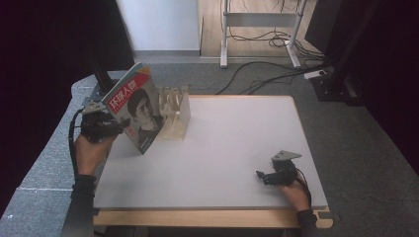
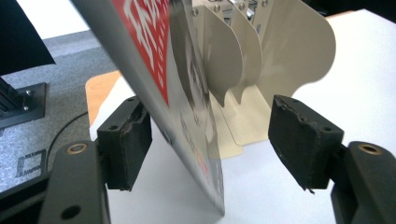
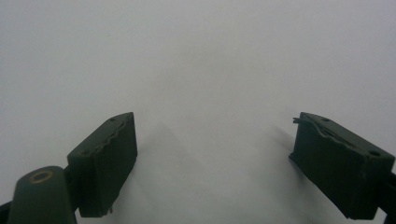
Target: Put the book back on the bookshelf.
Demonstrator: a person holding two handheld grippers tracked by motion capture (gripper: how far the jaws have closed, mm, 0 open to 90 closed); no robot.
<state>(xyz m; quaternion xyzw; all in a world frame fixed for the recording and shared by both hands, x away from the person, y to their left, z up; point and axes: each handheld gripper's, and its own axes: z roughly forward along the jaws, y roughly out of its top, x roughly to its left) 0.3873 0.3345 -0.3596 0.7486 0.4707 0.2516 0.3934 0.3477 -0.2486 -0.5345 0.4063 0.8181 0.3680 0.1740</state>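
Observation:
A magazine [image 1: 137, 109] with a red title block and a portrait on its cover stands tilted on its lower edge at the white table's [image 1: 237, 148] far left. It is just left of a beige metal file rack [image 1: 177, 112] with several dividers. My left gripper [image 1: 121, 129] reaches in from the left, its jaws open around the magazine's lower part. In the left gripper view the magazine [image 2: 187, 93] passes close by the left pad [image 2: 133, 144], the right pad [image 2: 299, 140] stands well clear of it, and the rack [image 2: 280, 51] rises behind. My right gripper [image 1: 262, 176] rests open and empty near the front right; its jaws [image 3: 212, 158] face bare table.
The table's left edge lies right beside the left hand, with grey carpet below. Behind the table, cables [image 1: 267, 74] run across the floor by a white desk frame [image 1: 225, 39]. Dark curtains hang at both sides.

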